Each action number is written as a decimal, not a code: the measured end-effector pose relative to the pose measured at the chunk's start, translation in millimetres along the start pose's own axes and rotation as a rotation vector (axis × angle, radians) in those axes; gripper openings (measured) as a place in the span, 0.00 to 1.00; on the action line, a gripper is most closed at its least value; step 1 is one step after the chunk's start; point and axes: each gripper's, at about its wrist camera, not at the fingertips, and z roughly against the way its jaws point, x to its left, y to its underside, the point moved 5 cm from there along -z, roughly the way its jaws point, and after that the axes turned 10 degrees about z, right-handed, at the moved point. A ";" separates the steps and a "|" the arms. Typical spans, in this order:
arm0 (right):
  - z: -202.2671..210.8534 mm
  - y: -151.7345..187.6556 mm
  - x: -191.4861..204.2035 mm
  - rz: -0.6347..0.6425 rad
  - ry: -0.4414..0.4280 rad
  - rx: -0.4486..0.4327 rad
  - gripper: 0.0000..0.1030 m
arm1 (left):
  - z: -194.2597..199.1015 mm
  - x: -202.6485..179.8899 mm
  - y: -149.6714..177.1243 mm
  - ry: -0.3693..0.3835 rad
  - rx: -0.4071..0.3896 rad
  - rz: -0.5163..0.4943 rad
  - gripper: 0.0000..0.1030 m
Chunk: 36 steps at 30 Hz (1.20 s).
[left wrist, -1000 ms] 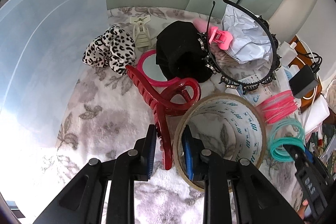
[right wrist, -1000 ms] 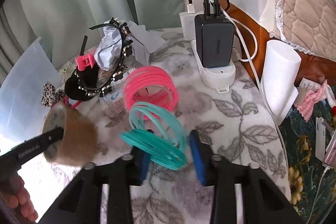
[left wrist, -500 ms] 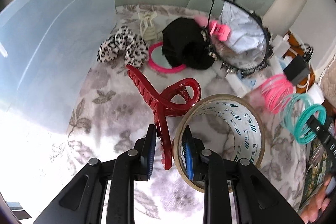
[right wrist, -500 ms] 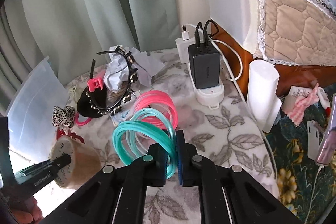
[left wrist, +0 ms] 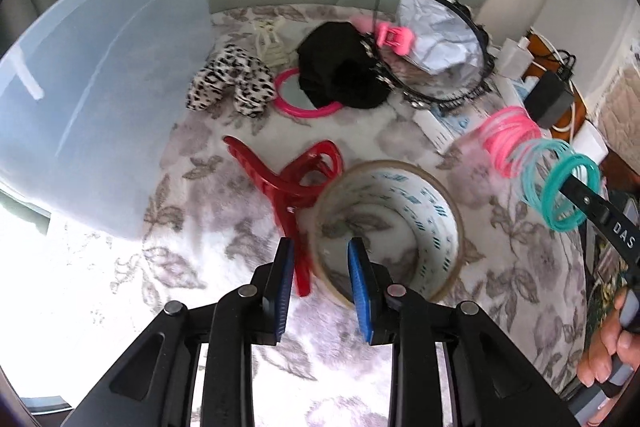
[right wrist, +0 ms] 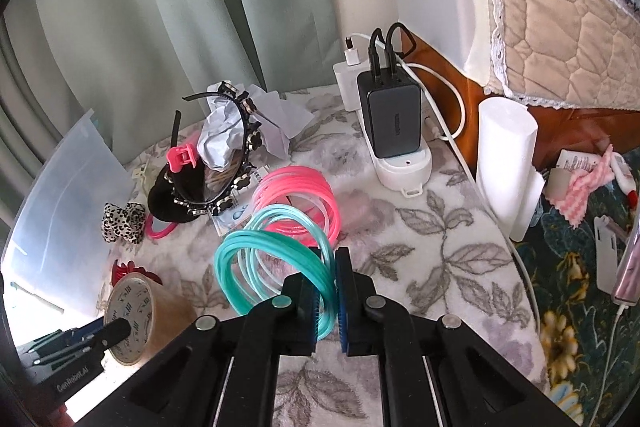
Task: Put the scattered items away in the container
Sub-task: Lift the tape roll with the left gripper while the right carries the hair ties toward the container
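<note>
Teal bangles [right wrist: 276, 267] (apparently lifted) in right gripper [right wrist: 329, 291]

The tabletop [right wrist: 440, 267] wears a white cloth with grey leaves, and on it lie teal rings [right wrist: 272, 267], pink rings [right wrist: 300, 195], a red claw clip [left wrist: 280, 179] and a brown tape roll [left wrist: 388, 223] printed blue inside. A leopard-spotted scrunchie [left wrist: 230, 81] sits by a pink-rimmed mirror [left wrist: 296, 95], a black scrunchie [left wrist: 340, 67] and a frosted pale-blue container [left wrist: 100, 87]. Both tools carry blue pads [left wrist: 360, 287] on black arms.
</note>
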 end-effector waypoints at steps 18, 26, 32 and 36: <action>5.5 -2.8 -15.1 -0.040 0.012 -0.018 0.07 | -13.3 -14.8 -13.1 -0.031 0.008 0.055 0.09; 49.2 -26.1 -5.7 -0.005 0.041 -0.103 0.07 | 20.6 -18.1 -16.1 0.046 -0.056 0.062 0.09; 97.0 -41.4 15.8 0.045 0.057 -0.185 0.07 | 57.1 -15.1 -20.6 0.104 -0.129 0.084 0.09; 134.0 -53.8 38.2 0.096 0.055 -0.252 0.07 | 84.6 -4.9 -26.1 0.129 -0.189 0.103 0.09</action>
